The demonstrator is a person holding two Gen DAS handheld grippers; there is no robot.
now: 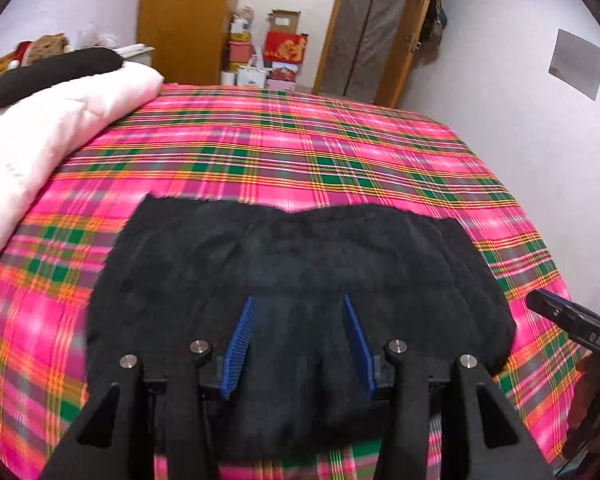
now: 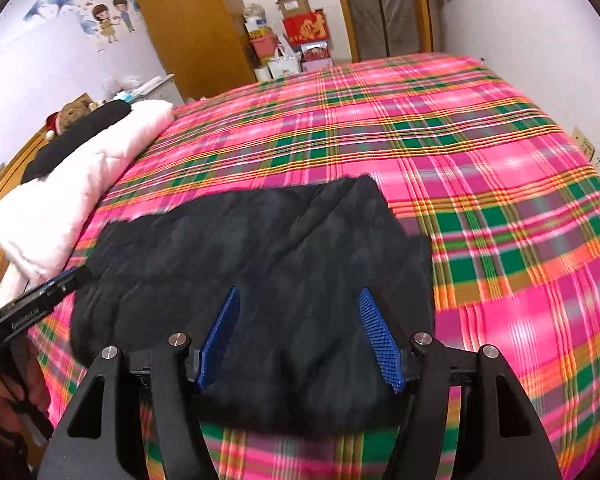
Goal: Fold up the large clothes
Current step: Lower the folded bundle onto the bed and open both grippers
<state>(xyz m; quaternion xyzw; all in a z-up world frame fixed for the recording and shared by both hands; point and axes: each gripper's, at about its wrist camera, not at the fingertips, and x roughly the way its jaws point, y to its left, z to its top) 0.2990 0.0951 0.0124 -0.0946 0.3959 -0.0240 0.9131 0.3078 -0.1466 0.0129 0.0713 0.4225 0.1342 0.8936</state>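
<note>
Illumination was even, diffuse and bright, without hard shadows. Fisheye distortion bowed the plaid bedspread and darkened the corners; motion blur smeared its stripes, and the black garment showed little detail.

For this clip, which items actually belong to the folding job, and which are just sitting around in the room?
Part of the job:
black garment, spread on the plaid bedspread
left gripper, open above it
right gripper, open above it

Just lying about:
pink quilt
teddy bear
stacked boxes
wooden wardrobe
</note>
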